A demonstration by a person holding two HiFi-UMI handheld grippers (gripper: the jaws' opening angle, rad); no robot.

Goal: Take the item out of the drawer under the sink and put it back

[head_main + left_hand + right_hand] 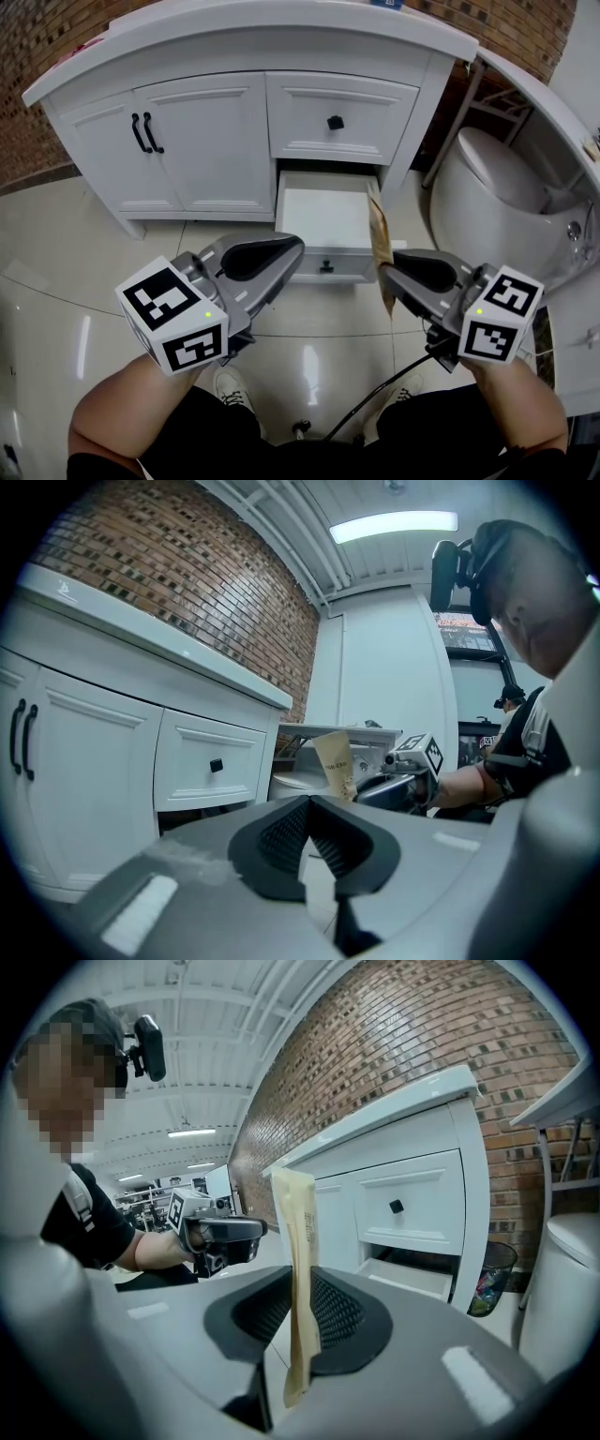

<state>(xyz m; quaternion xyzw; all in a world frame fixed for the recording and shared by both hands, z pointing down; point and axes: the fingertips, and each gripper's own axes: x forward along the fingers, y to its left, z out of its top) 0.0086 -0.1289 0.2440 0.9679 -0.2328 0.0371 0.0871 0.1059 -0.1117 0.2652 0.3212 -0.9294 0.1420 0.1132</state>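
The white vanity's lower drawer stands pulled out, and its inside looks bare; in the right gripper view the drawer shows past the jaws. My right gripper is shut on a flat tan packet, held upright just right of the drawer's front corner. The left gripper view also catches this packet. My left gripper hangs in front of the drawer, shut, with nothing between its fingers.
A shut upper drawer with a black knob sits above the open one. Cupboard doors with black handles are to the left. A white toilet stands at the right, a small bin beside the vanity. A cable trails over the glossy tiles.
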